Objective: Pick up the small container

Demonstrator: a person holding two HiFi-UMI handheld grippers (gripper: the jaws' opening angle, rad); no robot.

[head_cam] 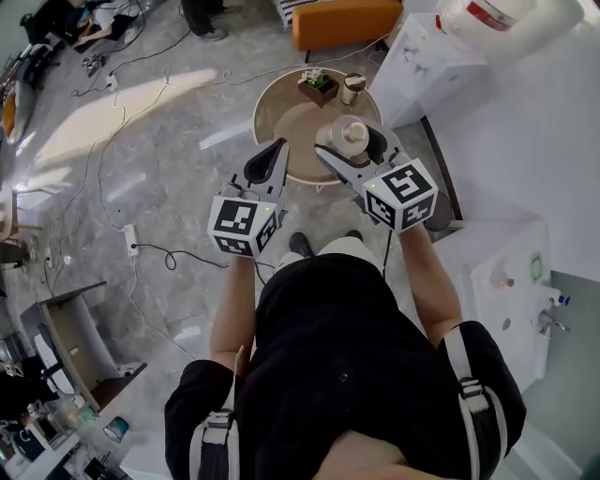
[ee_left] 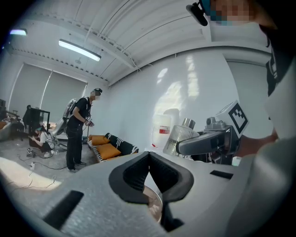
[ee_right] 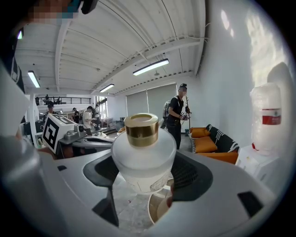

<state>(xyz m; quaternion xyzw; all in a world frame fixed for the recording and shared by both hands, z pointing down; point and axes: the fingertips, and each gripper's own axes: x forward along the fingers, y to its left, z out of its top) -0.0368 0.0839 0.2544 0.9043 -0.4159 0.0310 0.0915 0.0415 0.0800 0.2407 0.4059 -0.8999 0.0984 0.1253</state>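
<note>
While my right claw (head_cam: 351, 150) clamps the container (ee_right: 142, 155) over the tabletop (head_cam: 281, 122) at twelve o'clock, my left claw (head_cam: 270, 157) — at its nine — sits pinched together, empty.

Two grey two-jaw grippers show: the left gripper (head_cam: 277, 148) and the right gripper (head_cam: 352, 141). There is one frosted white container with a gold cap (ee_right: 141, 152). One round beige table (head_cam: 279, 127) bears two things, a dark planter box (head_cam: 319, 88) and a pale cup (head_cam: 352, 89). One orange sofa (head_cam: 345, 21) is in view.
</note>
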